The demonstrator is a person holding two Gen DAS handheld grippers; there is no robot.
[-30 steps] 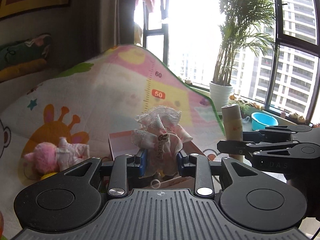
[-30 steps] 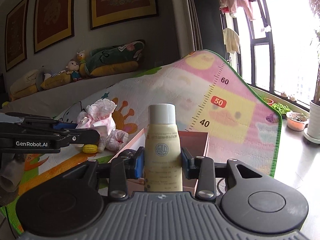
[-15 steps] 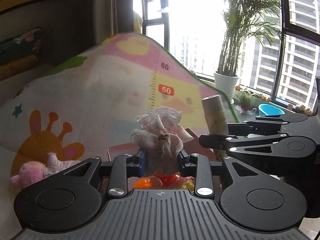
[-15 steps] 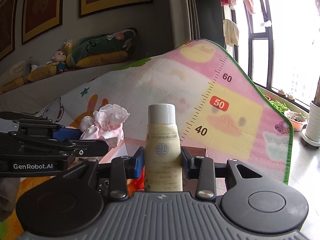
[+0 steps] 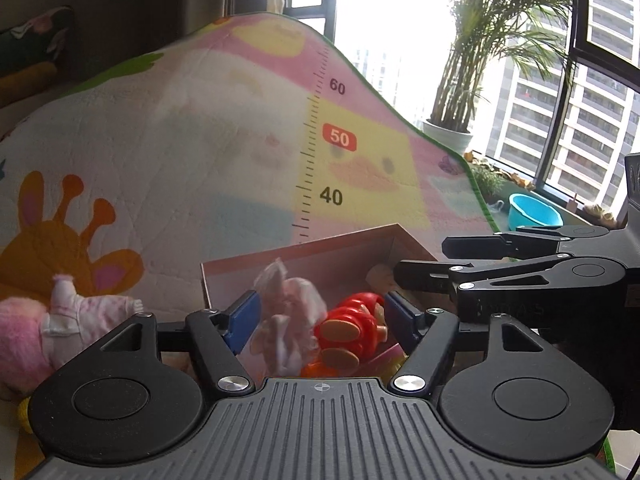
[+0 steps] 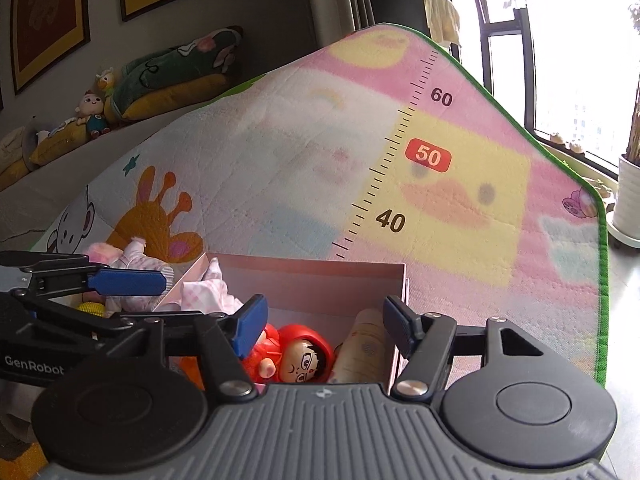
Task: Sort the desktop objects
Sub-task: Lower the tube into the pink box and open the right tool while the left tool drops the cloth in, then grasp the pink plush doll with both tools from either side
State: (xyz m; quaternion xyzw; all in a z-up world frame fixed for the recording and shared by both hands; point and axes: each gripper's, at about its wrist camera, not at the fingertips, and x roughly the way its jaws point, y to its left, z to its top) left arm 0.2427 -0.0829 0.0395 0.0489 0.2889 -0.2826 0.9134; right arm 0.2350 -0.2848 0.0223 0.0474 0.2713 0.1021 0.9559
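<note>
A pink stuffed toy (image 5: 28, 332) in a pale dress lies on the play mat (image 5: 180, 152) left of the box (image 5: 304, 256), with something small and yellow (image 6: 91, 307) beside it; both look still unsorted. At centre, the left gripper (image 5: 320, 318) hovers over the open box, jaws opening, and the frilly cloth doll (image 5: 288, 312) sits loose between them inside, touching neither blue pad. A red hooded figurine (image 6: 300, 354) already lies in the box. To the right, the right gripper (image 6: 322, 326) also has its jaws opening, nothing pressed between them, and the cream bottle (image 6: 366, 346) lies on its side against the box's right wall. The sorting appears well advanced, not finished.
</note>
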